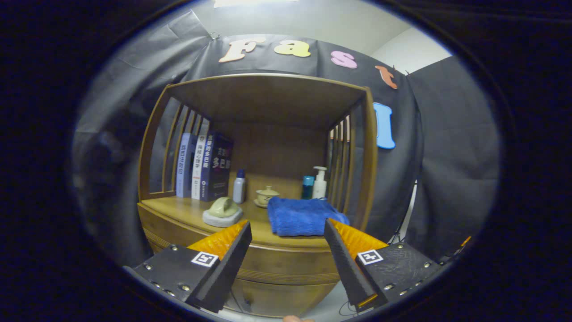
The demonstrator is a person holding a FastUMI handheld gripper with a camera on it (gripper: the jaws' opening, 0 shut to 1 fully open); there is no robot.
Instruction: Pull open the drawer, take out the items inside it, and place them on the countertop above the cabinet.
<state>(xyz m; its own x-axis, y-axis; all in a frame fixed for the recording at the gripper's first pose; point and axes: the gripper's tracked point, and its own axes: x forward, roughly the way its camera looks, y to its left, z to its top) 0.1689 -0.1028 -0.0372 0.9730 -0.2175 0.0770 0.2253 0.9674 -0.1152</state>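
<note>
Gripper view: gripper [286, 237], fingers spread apart and holding nothing, faces wooden cabinet [250, 250]; drawer front [286, 264], closed, lies just ahead between and below the fingertips, long axis crosswise, under countertop [178, 210] bearing blue towel [299, 217].

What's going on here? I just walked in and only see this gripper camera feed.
A person is holding a handheld gripper before a wooden cabinet. Its fingers are open, holding nothing, with the closed drawer front between and just beyond them. On the countertop beyond lie a folded blue towel, books, a lidded teacup and bottles. The drawer isn't pulled open yet.
</note>
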